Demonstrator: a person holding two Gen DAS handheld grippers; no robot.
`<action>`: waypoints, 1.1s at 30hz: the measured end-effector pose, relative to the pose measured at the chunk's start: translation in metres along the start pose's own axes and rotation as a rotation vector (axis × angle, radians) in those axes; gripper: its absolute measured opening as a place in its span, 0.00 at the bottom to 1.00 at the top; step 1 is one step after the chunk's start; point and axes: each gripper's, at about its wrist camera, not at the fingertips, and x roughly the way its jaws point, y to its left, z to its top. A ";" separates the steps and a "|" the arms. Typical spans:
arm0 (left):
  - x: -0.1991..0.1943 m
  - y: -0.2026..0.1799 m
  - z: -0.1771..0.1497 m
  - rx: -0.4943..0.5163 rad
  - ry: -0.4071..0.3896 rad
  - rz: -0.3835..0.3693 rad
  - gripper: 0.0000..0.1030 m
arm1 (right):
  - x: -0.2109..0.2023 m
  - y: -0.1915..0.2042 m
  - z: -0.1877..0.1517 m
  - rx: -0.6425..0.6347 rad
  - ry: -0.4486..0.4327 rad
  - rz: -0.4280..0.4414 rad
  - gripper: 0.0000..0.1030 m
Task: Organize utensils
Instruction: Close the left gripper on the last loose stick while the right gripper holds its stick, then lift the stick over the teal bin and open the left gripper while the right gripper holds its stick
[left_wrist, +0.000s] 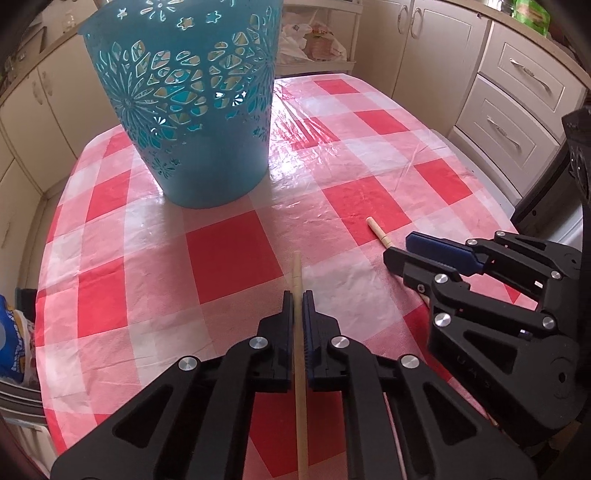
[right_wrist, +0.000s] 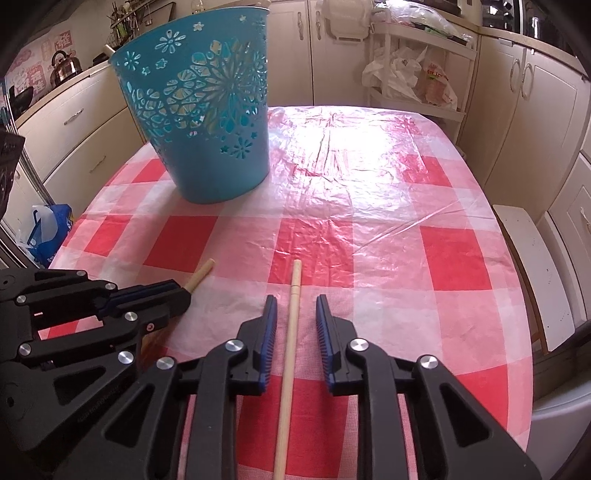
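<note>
Clenched on one chopstick (left_wrist: 297, 295), left gripper (left_wrist: 297, 301) sits lower centre; right gripper (right_wrist: 295, 306) straddles another chopstick (right_wrist: 291, 325), released. Teal basket (left_wrist: 184, 110), upper left on counter (left_wrist: 229, 258), contents hidden.

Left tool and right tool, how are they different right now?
1. The left tool is squeezed shut on its wooden stick. The right tool has its fingers apart, with a gap on each side of its own stick.
2. The left tool is on the blue basket's side of the table; the right tool is on the other side.
Both are black with blue pads, over the red checked tablecloth.
</note>
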 end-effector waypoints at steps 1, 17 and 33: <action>0.000 0.001 0.000 0.001 0.002 -0.004 0.05 | 0.000 -0.002 0.000 0.010 0.003 0.007 0.08; 0.003 0.005 0.003 -0.015 0.014 0.018 0.05 | 0.002 -0.003 0.002 0.013 0.006 0.004 0.07; -0.049 0.017 0.014 -0.058 -0.187 0.004 0.05 | -0.003 -0.032 0.004 0.228 -0.011 0.182 0.06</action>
